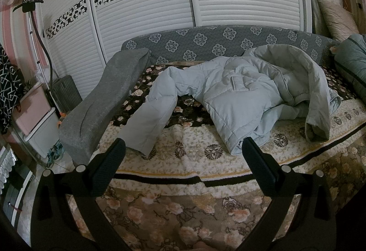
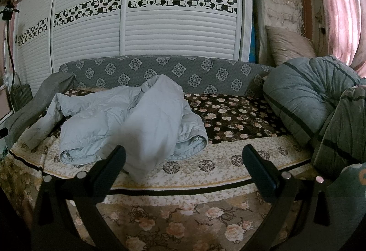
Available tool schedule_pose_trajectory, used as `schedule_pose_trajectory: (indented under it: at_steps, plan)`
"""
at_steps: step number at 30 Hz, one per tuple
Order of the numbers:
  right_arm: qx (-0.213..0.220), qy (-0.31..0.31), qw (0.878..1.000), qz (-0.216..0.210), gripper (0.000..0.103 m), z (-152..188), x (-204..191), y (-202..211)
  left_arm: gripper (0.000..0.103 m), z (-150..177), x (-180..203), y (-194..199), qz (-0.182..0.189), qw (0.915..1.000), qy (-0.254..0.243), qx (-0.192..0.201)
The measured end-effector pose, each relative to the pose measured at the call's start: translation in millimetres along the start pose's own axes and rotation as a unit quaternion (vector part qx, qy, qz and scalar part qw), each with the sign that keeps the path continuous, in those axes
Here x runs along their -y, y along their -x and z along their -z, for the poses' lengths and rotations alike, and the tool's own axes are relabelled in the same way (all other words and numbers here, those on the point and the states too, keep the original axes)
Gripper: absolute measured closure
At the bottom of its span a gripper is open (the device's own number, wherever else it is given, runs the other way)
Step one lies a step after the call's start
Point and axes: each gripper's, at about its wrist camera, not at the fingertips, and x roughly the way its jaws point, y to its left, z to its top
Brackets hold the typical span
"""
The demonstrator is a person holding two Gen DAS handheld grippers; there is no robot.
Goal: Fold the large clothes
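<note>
Left wrist view: crumpled padded jacket waiting on a bed

Left wrist camera looks over a bed [image 1: 205, 173] covered by a floral blanket. A pale blue quilted jacket [image 1: 228, 91] lies in a heap on it, one sleeve [image 1: 151, 113] stretched toward the near edge, the rest bunched and partly turned over. The left gripper [image 1: 183, 159] hovers above the near edge, jaws spread wide and empty. In the right wrist camera, the right gripper [image 2: 183, 159] is likewise wide apart and holds nothing; part of the jacket [image 2: 146, 132] looks blurred just ahead of it.

The jacket looks puffy, soft and light, with a smooth shell that may slip, so pinching a seam, cuff or hem seems wiser than the padded middle. Open blanket lies to the jacket's right for spreading it flat. A grey cushion [image 1: 103, 100] bounds the left side, a rolled grey-green quilt [image 2: 304, 95] the right, and a patterned backrest [image 1: 217, 40] the far side.
</note>
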Motion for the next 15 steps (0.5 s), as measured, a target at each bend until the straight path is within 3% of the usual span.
schedule_pose_trajectory:
  at_steps: [15]
  plan:
    - [0.0,0.001,1.0,0.0,0.002,-0.1,-0.8,-0.1,0.003,0.1,-0.1,0.0,0.0,1.0,0.0,0.0]
